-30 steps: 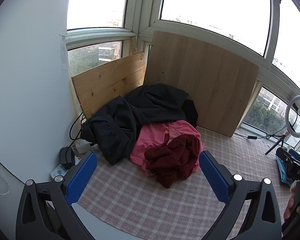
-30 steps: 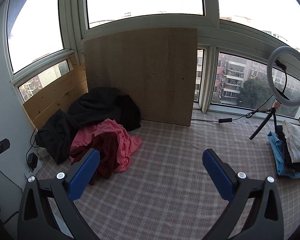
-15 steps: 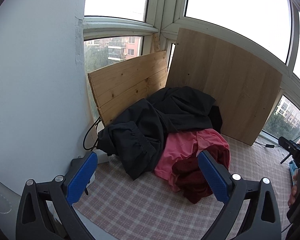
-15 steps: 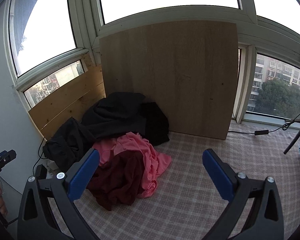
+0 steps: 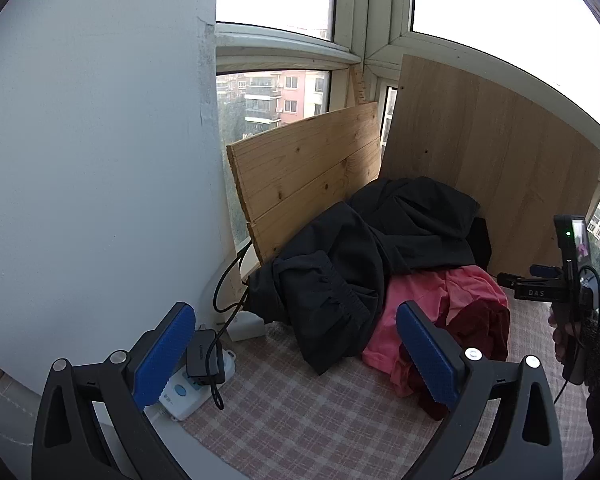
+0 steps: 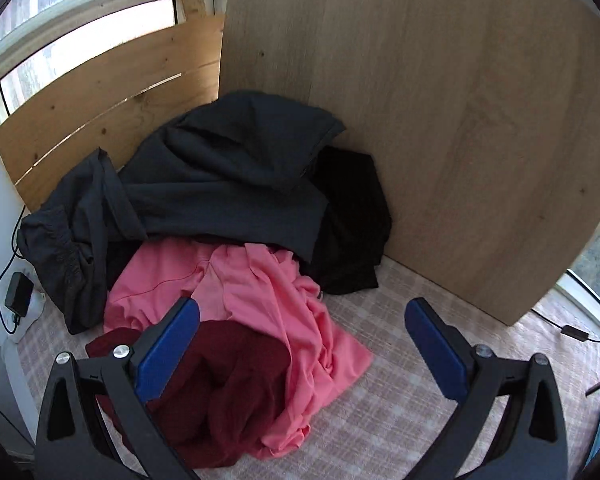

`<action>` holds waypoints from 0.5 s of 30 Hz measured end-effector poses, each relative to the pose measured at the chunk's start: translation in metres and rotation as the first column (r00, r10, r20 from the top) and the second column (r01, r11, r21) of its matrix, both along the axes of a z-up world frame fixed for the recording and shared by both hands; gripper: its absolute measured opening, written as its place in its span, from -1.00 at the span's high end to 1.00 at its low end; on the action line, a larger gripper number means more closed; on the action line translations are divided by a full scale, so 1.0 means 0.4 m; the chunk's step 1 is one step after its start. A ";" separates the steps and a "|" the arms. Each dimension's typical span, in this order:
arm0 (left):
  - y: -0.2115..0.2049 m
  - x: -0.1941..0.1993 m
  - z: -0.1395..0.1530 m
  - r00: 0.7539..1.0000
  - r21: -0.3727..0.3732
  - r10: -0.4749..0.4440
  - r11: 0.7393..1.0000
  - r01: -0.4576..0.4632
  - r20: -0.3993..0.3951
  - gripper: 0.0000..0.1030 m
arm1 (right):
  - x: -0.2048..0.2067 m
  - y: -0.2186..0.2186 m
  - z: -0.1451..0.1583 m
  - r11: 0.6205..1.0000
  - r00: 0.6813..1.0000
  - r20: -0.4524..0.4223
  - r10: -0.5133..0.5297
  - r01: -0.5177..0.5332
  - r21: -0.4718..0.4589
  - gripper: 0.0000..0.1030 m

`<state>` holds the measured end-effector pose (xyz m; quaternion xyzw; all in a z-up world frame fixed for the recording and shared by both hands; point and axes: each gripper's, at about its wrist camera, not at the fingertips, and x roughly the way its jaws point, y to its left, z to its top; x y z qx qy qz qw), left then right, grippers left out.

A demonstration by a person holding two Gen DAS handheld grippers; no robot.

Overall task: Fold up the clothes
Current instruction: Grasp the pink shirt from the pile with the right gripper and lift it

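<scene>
Left wrist view: the left gripper (image 5: 296,354) is hovering released, gripping nothing, above the checked cloth (image 5: 300,412). Black garments (image 6: 220,176), a pink garment (image 6: 268,292) and a dark red garment (image 6: 220,392) are lying heaped at the cloth's back-left corner. The right gripper (image 6: 302,350) is hanging released above them.
</scene>
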<state>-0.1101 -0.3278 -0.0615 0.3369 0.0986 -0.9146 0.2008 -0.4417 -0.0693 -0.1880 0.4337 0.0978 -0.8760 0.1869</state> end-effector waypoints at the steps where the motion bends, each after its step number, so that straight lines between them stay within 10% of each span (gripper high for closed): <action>1: -0.008 0.004 -0.003 1.000 0.006 0.009 1.000 -0.009 0.006 -0.95 | -0.034 -0.014 -0.025 1.000 0.999 0.043 0.012 -0.013 0.005 -1.00; 12: -0.006 0.013 -0.047 0.996 0.039 0.067 0.997 -0.070 0.065 -0.96 | -0.158 -0.153 -0.169 0.981 0.975 0.198 0.101 -0.130 0.140 -0.93; 15: 0.010 0.001 -0.053 0.996 0.047 0.043 0.998 -0.046 0.074 -0.96 | -0.152 -0.147 -0.174 0.985 0.955 0.261 0.141 -0.162 0.063 0.24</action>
